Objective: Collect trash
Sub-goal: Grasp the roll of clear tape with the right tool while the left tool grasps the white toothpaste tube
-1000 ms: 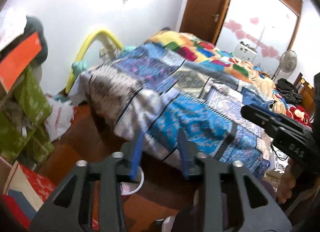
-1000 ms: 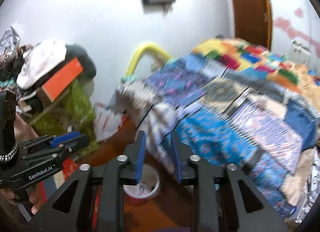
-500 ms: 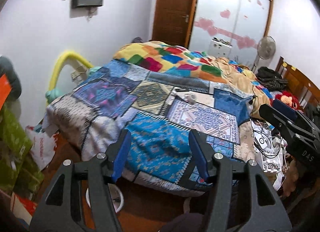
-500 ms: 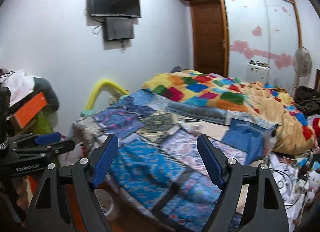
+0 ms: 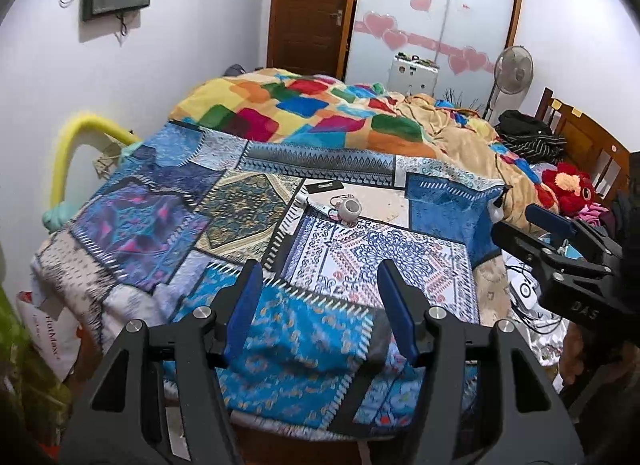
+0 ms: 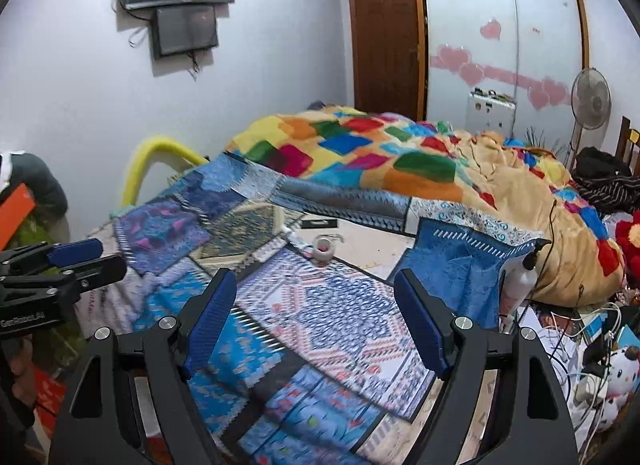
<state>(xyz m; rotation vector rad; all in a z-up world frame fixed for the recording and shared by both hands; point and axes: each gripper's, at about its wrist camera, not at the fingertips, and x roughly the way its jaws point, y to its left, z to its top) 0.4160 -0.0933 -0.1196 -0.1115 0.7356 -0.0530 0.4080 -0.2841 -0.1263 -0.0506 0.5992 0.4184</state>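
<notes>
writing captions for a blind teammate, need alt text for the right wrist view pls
The open right gripper hangs empty over a bed spread with blue patterned cloths, aimed toward a small roll of tape on a bare patch. A multicoloured blanket lies beyond, and the left gripper shows at the left edge.
</notes>
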